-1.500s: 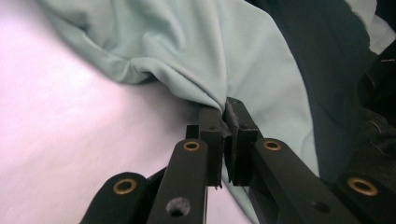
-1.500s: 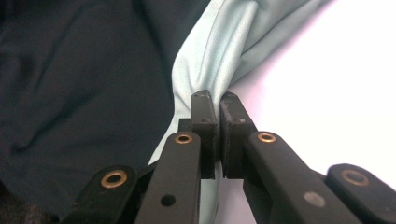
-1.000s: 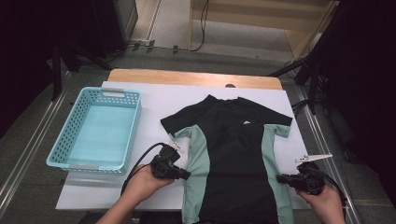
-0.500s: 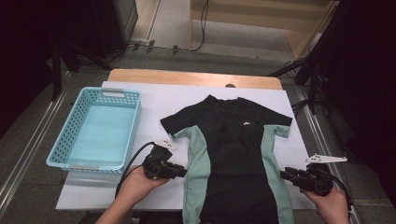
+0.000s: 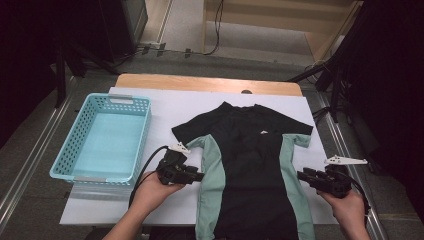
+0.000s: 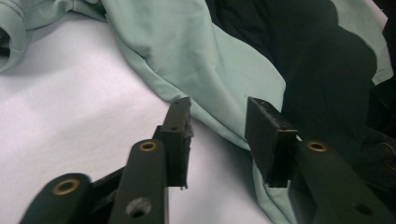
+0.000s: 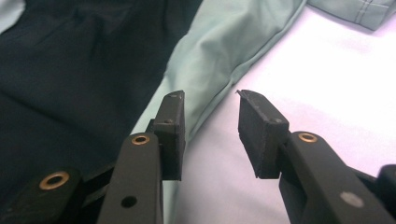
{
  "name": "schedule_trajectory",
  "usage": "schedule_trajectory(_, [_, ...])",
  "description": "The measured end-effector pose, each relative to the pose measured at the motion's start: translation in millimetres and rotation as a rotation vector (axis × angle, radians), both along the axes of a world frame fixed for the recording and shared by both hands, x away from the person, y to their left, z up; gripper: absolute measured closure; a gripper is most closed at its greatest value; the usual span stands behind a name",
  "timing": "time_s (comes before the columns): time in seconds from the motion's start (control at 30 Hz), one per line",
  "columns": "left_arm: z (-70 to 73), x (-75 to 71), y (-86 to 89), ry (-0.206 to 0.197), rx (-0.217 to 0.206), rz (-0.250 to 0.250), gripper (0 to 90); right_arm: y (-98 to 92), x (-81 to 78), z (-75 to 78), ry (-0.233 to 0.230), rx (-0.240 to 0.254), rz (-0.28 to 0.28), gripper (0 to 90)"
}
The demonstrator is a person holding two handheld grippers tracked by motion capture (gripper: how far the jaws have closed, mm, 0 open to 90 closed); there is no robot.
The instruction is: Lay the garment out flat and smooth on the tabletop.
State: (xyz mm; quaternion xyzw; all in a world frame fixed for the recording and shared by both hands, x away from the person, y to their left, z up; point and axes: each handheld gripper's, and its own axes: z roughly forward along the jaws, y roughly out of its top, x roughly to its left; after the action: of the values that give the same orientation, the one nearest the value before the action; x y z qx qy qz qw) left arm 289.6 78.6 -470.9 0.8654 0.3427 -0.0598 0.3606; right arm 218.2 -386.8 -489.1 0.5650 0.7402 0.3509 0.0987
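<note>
The shirt (image 5: 252, 170) lies flat on the table (image 5: 165, 107). Both tongs, left (image 6: 217, 123) and right (image 7: 210, 119), have just been opening and stand spread, empty, at its 2 green side seams. Advance each over its seam edge before closing.

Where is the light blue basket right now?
In the high view the basket sits on the left part of the white table cover, left of the shirt and just beyond the left gripper.

White counter (image 5: 165, 107) bare between light-blue plastic mesh basket (image 5: 80, 145) and black-and-mint short-sleeved shirt (image 5: 250, 165); passage open there.
</note>
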Motion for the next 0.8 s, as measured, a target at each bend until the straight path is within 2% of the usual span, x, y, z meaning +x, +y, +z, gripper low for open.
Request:
schedule_trajectory(0.1, [0.2, 0.1, 0.8, -0.036, -0.001, 0.007, 51.3, 1.1, 8.3, -5.1, 0.014, 0.004, -0.008, 57.3])
schedule_trajectory(0.23, [-0.3, 2.2, 5.2, -0.031, -0.028, 0.028, 46.4, 3.9, 17.5, -9.4, 0.025, -0.003, -0.006, 56.4])
schedule_trajectory(0.43, [-0.6, 2.7, 7.0, -0.039, -0.021, 0.036, 44.9, 11.3, 27.4, -13.9, 0.034, -0.023, 0.004, 54.6])
schedule_trajectory(0.63, [-1.1, 1.8, 6.3, -0.043, -0.018, 0.033, 44.9, 24.3, 35.8, -20.7, 0.043, -0.050, 0.043, 53.9])
schedule_trajectory(0.7, [-1.3, 2.0, 6.4, -0.044, -0.013, 0.032, 44.9, 26.3, 38.0, -23.0, 0.044, -0.063, 0.048, 56.4])
schedule_trajectory(0.8, [-1.6, 2.1, 6.5, -0.045, -0.013, 0.033, 44.9, 25.5, 39.6, -22.6, 0.055, -0.075, 0.030, 69.2])
